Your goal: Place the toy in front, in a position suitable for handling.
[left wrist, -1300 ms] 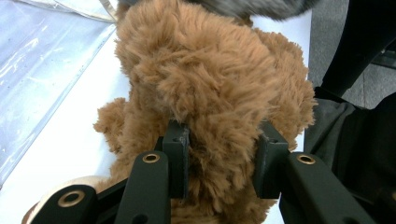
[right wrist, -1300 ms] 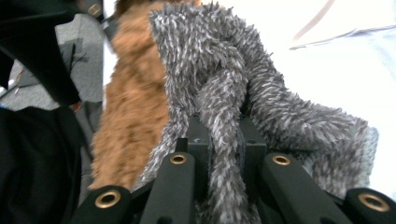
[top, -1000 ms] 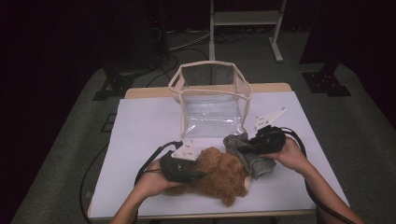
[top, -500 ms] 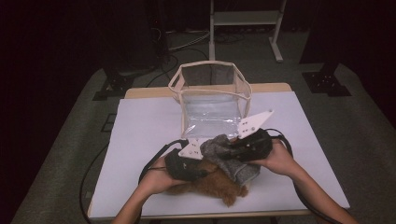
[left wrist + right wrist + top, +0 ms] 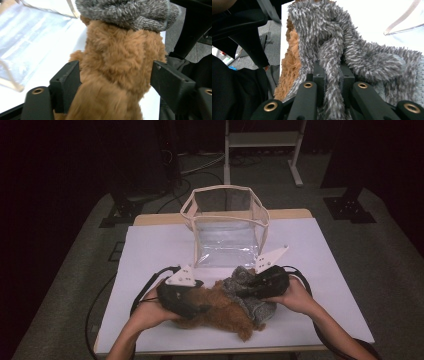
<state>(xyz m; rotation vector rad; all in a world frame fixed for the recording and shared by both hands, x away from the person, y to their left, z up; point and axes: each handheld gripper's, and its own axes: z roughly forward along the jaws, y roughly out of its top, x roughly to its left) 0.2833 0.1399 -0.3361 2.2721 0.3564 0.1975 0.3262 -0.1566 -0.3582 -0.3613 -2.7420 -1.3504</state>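
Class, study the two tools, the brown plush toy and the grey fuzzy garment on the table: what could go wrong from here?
1. The left tool has just been opening; its jaws flank the brown plush toy without clearly pressing, so it may slide when pulled.
2. The right tool pinches only a fold of the grey fuzzy garment, which might slip free.
3. The clear bag stands close behind and could be knocked.

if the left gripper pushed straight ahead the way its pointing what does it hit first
Probably nothing new: the brown plush toy already sits between the left gripper's jaws, which have just been opening. Pushing on would drive deeper into it, then likely meet the grey fuzzy cloth draped over its far end, though depth is uncertain.
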